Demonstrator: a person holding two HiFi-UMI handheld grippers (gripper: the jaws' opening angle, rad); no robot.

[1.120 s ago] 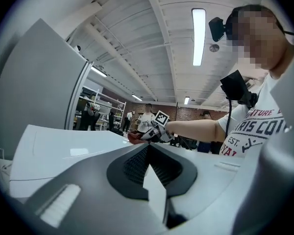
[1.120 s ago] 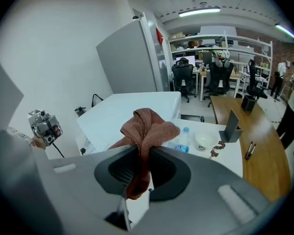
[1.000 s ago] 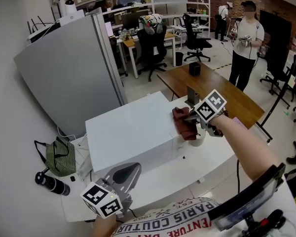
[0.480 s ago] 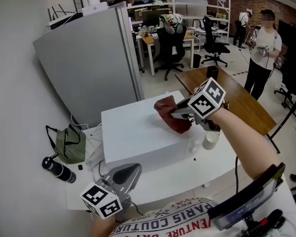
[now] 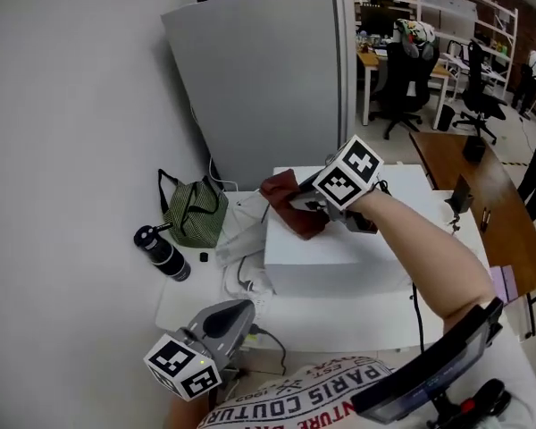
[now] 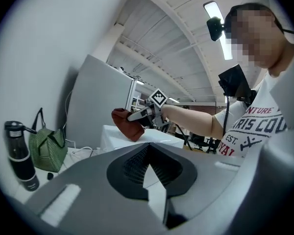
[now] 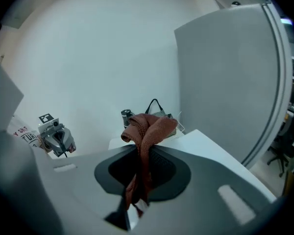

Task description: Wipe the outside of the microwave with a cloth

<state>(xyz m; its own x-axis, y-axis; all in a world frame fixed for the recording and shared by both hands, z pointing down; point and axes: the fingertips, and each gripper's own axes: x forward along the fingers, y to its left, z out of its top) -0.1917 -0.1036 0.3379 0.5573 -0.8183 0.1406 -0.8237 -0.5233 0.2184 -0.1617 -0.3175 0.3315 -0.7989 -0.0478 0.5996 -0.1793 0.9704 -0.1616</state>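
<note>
The white microwave [image 5: 339, 248] stands on a white table [image 5: 192, 307]. My right gripper [image 5: 297, 206] is shut on a dark red cloth [image 5: 286, 202] and holds it at the microwave's far left top corner. In the right gripper view the cloth [image 7: 147, 129] bunches up out of the closed jaws over the white top [image 7: 210, 148]. My left gripper [image 5: 228, 318] hangs low near my body, shut and empty. The left gripper view looks up at the cloth [image 6: 127, 125] pressed on the microwave [image 6: 142, 138].
A green striped bag [image 5: 192, 217] and a black bottle [image 5: 161, 253] lie left of the microwave by the wall. Loose cables [image 5: 246, 280] trail at its left side. A grey partition [image 5: 268, 79] stands behind it and a wooden table [image 5: 487, 195] to the right.
The right gripper has carried the cloth across the microwave top from the right front side to the far left corner. The left gripper has stayed low and still.
</note>
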